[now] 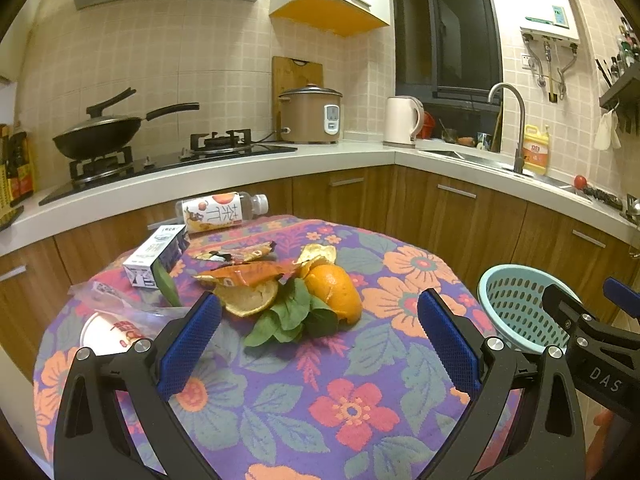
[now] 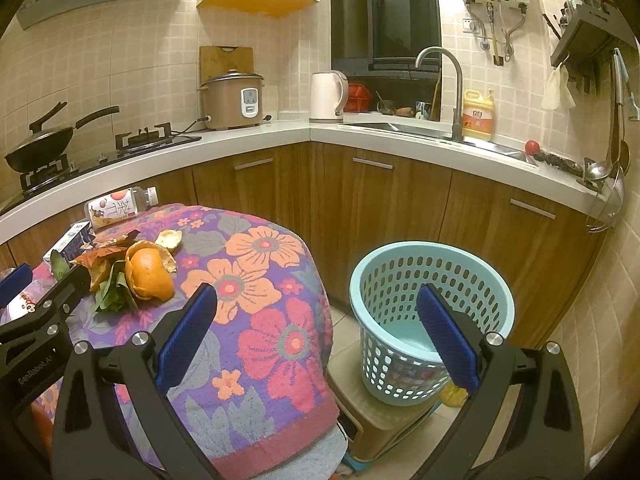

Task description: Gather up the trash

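Hovering wide open and empty: left gripper [image 1: 319, 344] near the peel [image 1: 334, 290]; right gripper [image 2: 317, 334] near the basket [image 2: 432, 280].

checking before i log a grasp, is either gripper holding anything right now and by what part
Nothing is held. The left gripper and right gripper are both open and empty; the trash, such as the orange peel, lies untouched on the table.

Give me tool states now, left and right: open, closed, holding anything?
Left tool: open, empty, above the floral cloth short of the orange peel.
Right tool: open, empty, nothing between its fingers.
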Action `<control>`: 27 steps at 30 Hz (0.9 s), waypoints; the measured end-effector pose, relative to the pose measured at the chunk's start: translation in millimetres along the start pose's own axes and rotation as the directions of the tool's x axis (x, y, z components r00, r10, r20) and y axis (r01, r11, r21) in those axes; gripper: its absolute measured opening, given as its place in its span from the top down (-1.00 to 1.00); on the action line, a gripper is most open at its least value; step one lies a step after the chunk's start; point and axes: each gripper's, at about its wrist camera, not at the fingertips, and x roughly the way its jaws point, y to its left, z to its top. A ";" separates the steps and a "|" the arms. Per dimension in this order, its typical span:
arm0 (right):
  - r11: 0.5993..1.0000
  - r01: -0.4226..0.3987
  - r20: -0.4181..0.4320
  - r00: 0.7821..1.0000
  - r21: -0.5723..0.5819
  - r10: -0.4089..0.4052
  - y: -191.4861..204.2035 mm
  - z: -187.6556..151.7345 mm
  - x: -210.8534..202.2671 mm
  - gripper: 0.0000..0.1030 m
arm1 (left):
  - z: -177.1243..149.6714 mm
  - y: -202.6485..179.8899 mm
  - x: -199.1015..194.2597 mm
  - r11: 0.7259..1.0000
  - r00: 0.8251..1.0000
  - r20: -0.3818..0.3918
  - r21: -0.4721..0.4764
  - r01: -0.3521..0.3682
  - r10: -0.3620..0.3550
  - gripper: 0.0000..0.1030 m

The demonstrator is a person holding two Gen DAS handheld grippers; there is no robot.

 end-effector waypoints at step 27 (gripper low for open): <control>1.000 0.015 -0.002 1.000 -0.007 -0.015 3.2 2.0 -6.0 -0.85 | 3.0 2.1 -6.3 1.000 1.000 0.000 0.002 0.006 -0.006 -0.85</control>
